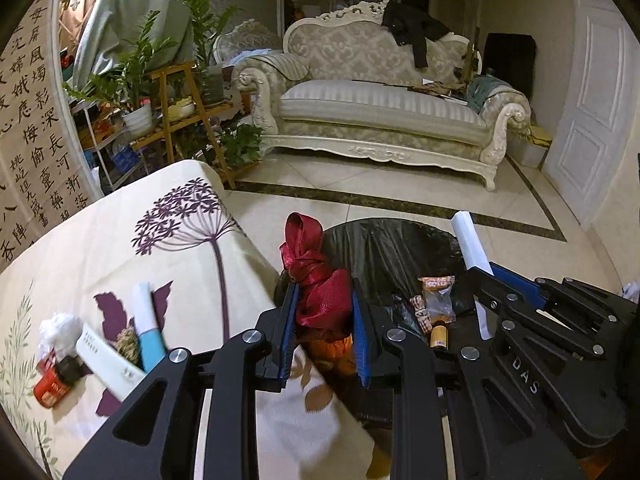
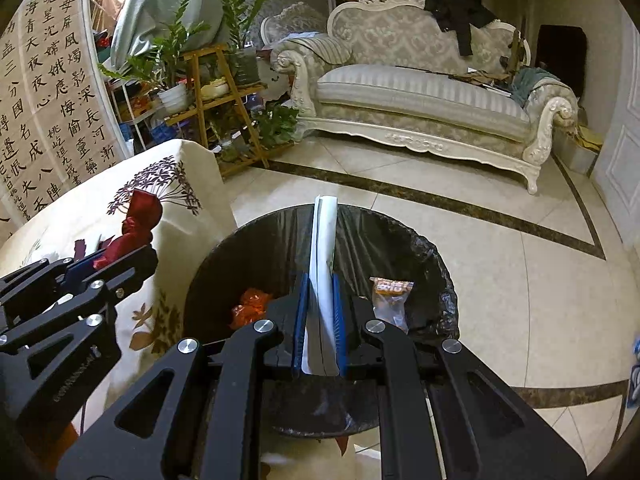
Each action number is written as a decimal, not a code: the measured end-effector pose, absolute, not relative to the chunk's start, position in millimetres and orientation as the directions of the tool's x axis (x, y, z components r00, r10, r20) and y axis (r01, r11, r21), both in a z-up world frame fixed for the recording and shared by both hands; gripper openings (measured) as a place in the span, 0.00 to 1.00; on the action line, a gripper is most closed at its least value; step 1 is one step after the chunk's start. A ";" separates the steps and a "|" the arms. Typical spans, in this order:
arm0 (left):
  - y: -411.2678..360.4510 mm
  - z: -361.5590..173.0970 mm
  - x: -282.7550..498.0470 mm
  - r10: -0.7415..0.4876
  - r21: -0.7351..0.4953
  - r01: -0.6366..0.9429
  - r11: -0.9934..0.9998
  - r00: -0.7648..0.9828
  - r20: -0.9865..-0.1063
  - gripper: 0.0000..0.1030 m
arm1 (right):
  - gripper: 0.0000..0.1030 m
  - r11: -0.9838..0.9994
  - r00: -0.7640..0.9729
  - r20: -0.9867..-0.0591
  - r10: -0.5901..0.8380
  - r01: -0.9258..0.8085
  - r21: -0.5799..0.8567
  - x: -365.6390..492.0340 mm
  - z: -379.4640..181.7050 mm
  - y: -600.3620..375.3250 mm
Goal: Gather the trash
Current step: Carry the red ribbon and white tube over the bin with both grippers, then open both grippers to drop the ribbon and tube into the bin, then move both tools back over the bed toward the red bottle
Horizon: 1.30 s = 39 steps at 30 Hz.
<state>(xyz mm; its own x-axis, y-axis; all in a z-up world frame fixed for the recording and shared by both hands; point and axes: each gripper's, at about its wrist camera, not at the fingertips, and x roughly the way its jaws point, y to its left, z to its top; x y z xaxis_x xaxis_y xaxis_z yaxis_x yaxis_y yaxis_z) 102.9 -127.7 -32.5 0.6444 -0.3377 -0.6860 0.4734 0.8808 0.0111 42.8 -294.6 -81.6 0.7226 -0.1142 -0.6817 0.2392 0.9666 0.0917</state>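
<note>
My left gripper [image 1: 325, 292] is shut on a crumpled red ribbon [image 1: 316, 280], held at the near rim of a bin lined with a black bag [image 1: 380, 248], right beside the table edge. To its right, my right gripper [image 2: 320, 284] is shut on a white folded paper [image 2: 325, 240] that stands upright over the bin's [image 2: 440, 256] opening. Each view shows the other gripper: the right gripper [image 1: 486, 276] with its paper [image 1: 468, 240], the left gripper [image 2: 116, 254] with the ribbon [image 2: 140, 216]. Inside the bin lie an orange wrapper [image 2: 250, 308], a snack packet [image 2: 390, 296] and a small brown bottle [image 1: 439, 334].
A table with a floral cloth [image 1: 120, 240] stands left of the bin. On it lie a white tube [image 1: 108, 360], a blue-and-white tube [image 1: 148, 328], a red bottle [image 1: 54, 384] and a white wad [image 1: 60, 328]. A sofa [image 1: 380, 108] and a plant rack [image 1: 180, 112] stand beyond the tiled floor.
</note>
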 end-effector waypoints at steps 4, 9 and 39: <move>-136.9 -37.4 110.9 -0.326 0.030 0.477 0.878 0.643 -0.693 0.25 | 0.12 0.964 0.719 -0.686 -0.117 0.249 0.097 48.7 -85.1 -301.7; -140.2 -41.4 117.8 -0.311 0.032 0.465 0.885 0.641 -0.702 0.37 | 0.14 0.957 0.712 -0.692 -0.116 0.267 0.114 52.1 -91.1 -309.2; -35.8 -18.3 94.9 -0.186 0.027 0.271 0.962 0.725 -0.663 0.76 | 0.51 0.973 0.728 -0.684 -0.051 0.190 0.131 48.1 -81.9 -258.0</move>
<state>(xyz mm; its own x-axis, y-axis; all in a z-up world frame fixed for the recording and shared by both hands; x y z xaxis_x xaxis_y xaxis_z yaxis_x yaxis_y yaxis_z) 94.9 -35.8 -18.3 0.7253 -0.1856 -0.6630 0.2713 0.9621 0.0275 48.1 -258.0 -81.9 0.7279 -0.0506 -0.6838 0.1903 0.9730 0.1307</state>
